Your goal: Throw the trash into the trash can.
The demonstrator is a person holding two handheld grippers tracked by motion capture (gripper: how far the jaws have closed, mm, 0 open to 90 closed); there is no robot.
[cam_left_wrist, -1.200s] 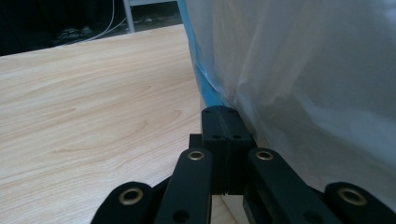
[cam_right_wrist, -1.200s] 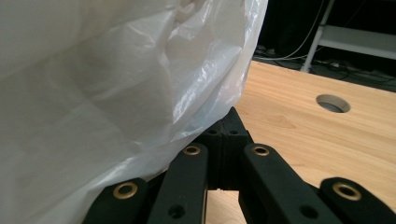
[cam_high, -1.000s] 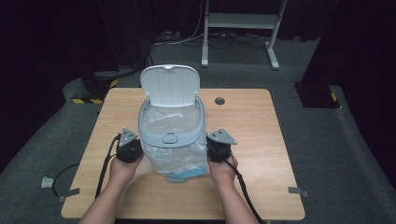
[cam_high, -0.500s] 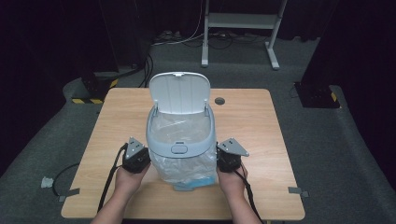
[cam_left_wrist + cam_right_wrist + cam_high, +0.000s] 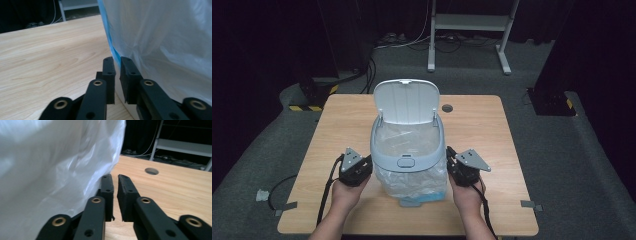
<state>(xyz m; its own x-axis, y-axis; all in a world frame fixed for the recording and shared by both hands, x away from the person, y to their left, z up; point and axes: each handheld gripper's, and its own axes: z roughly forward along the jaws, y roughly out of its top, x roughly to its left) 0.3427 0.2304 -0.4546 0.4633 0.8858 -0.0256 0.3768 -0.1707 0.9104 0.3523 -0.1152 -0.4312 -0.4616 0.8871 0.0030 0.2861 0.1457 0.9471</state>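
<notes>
No writing reads on the lidded bin point(image 5: 408, 150); both the left hand-held gripper point(image 5: 117, 65) and right hand-held gripper point(image 5: 115, 182) stand slightly parted, just opening, grasping nothing.

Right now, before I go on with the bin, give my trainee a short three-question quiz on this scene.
1. True or false: the lid of the bin stands open.
2. What lines the bin? A) a clear plastic bag B) a cloth sack C) newspaper
3. Where do the left claw and the right claw sit relative to the bin on the table?

Key:
1. True; the lid is tipped up at the far side.
2. A; the bag hangs down over the outside below the rim.
3. One on each side of it, beside the bag, each with a narrow gap between its jaws and nothing seen pinched.
</notes>
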